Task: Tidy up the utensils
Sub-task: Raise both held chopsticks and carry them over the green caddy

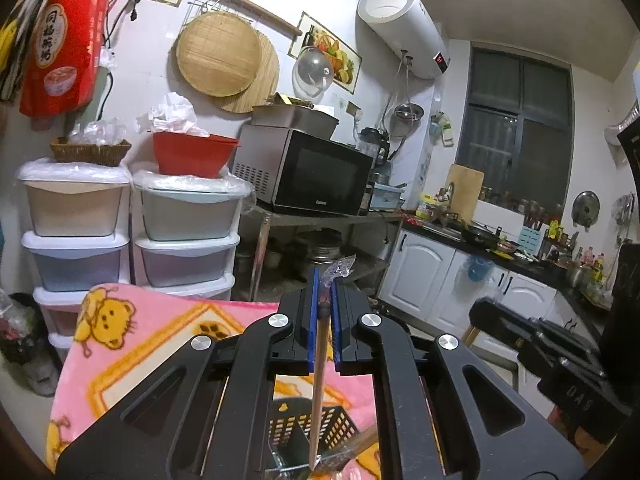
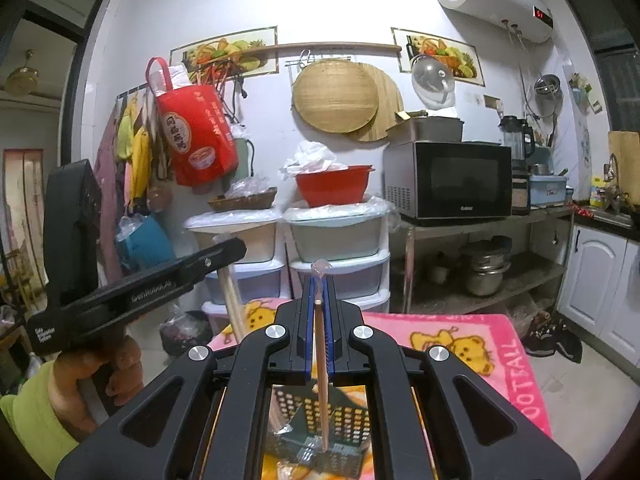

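My left gripper [image 1: 324,296] is shut on a wooden chopstick [image 1: 319,392] in a clear wrapper; the stick hangs down, its tip over a black perforated utensil basket [image 1: 320,426] on the pink blanket [image 1: 132,340]. My right gripper [image 2: 319,300] is shut on another wrapped wooden chopstick [image 2: 322,392], which hangs down over the same basket [image 2: 320,416]. The left gripper also shows in the right wrist view [image 2: 228,250], held up at the left with its chopstick [image 2: 234,304] pointing down. The right gripper's body shows at the right of the left wrist view.
The basket holds some metal cutlery [image 2: 306,454]. The pink blanket [image 2: 480,356] covers the work surface. Behind stand stacked plastic drawers [image 2: 336,264], a red bowl [image 2: 334,188], a microwave [image 2: 448,178] on a metal shelf, and white kitchen cabinets [image 1: 428,280].
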A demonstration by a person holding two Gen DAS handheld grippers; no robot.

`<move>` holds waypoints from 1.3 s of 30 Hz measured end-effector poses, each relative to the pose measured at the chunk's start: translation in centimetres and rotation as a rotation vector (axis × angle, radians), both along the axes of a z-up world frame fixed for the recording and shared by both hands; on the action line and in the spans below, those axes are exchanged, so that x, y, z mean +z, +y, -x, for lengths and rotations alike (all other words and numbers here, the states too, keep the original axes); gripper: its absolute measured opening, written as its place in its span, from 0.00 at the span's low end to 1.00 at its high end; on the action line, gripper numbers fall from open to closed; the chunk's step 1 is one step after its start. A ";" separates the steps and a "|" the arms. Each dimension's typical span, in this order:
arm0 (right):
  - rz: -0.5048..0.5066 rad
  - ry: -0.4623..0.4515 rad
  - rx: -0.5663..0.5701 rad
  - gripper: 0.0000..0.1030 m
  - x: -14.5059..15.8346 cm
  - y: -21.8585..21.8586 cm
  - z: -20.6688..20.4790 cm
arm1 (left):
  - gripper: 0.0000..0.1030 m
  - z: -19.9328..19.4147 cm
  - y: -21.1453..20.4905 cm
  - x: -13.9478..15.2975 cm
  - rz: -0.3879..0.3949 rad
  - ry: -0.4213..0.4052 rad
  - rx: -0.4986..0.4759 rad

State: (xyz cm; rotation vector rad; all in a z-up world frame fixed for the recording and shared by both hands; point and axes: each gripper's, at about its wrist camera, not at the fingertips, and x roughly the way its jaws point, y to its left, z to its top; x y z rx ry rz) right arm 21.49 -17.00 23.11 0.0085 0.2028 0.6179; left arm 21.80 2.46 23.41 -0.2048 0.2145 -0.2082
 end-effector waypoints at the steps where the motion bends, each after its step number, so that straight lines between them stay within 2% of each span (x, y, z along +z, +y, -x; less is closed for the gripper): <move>1: -0.001 -0.004 -0.003 0.04 0.1 0.0 -0.2 | 0.03 -0.3 0.0 0.0 0.000 0.001 0.001; 8: -0.017 -0.005 -0.020 0.04 0.1 0.0 -2.1 | 0.03 -1.3 -0.1 -0.9 -0.003 0.003 0.014; 17: -0.028 0.024 -0.022 0.04 -1.7 0.6 -4.2 | 0.03 -3.1 0.0 -3.0 -0.006 0.028 0.032; 27: -0.030 0.086 -0.040 0.05 -4.8 1.2 -6.6 | 0.03 -4.3 -0.1 -5.9 -0.006 0.057 0.035; 39: -0.023 0.142 -0.032 0.05 -8.3 2.0 -7.6 | 0.03 -5.2 -0.3 -9.1 -0.001 0.105 0.018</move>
